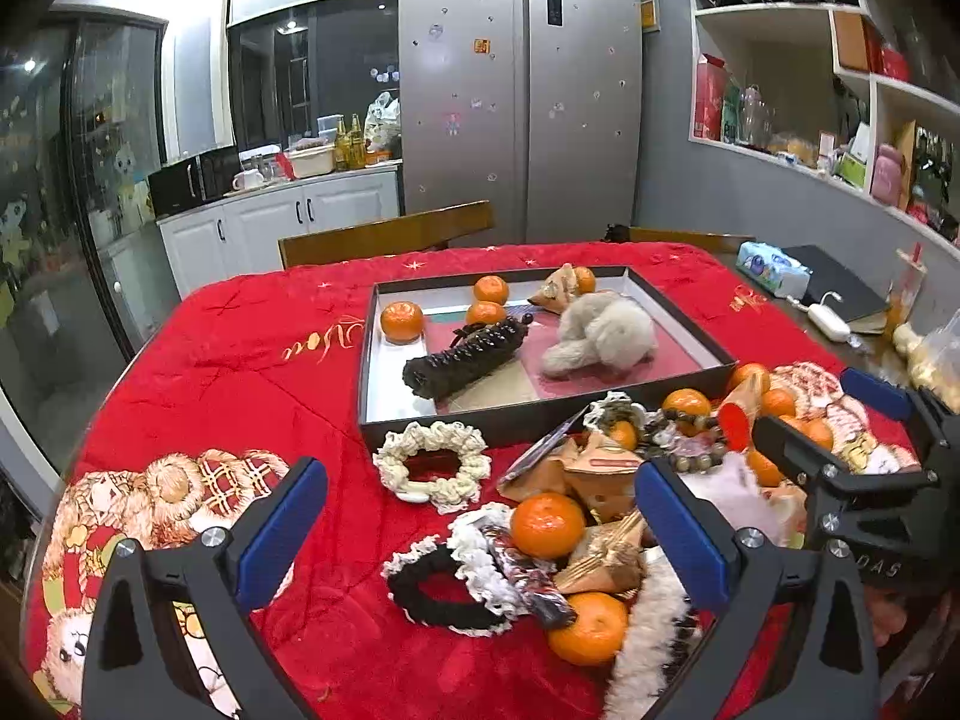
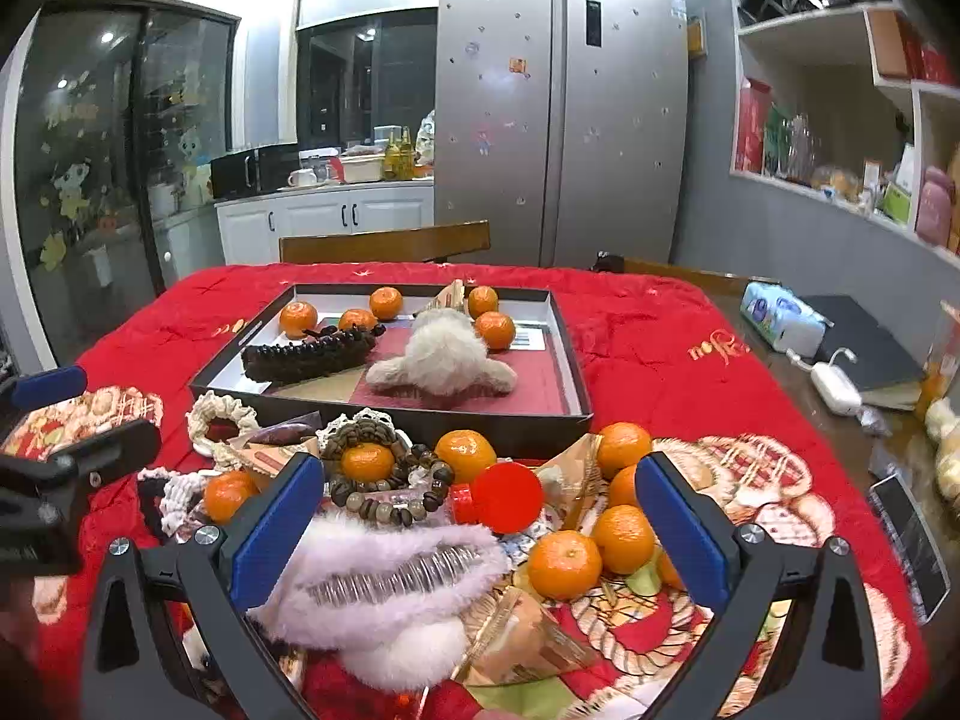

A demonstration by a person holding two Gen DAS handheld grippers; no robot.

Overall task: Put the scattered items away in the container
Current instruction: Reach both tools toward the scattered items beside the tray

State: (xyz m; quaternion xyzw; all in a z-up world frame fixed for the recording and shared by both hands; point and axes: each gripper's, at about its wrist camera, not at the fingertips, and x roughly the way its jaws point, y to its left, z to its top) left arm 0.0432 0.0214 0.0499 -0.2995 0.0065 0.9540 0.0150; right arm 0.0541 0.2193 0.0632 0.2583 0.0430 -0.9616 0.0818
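A shallow black tray [image 1: 522, 414] [image 2: 540, 429] on the red cloth holds several tangerines, a dark claw clip [image 1: 465, 354] and a white plush clip [image 2: 444, 357]. In front of it lies a heap: tangerines [image 1: 547, 525] [image 2: 564, 564], a cream scrunchie [image 1: 432, 465], a black-and-white scrunchie [image 1: 444, 591], bead bracelets [image 2: 390, 480], a pink fluffy hair clip [image 2: 390, 582] and a red-capped item [image 2: 507, 498]. My left gripper [image 1: 480, 534] hangs open above the scrunchies and a tangerine. My right gripper [image 2: 480, 531] hangs open above the fluffy clip. Neither holds anything.
A wooden chair [image 1: 384, 234] stands behind the table. On the bare table at the right lie a tissue pack [image 2: 780, 315], a dark book [image 2: 864, 342], a white charger [image 2: 834, 387] and a phone [image 2: 912, 540]. Each gripper shows in the other's view [image 1: 834, 420] [image 2: 78, 417].
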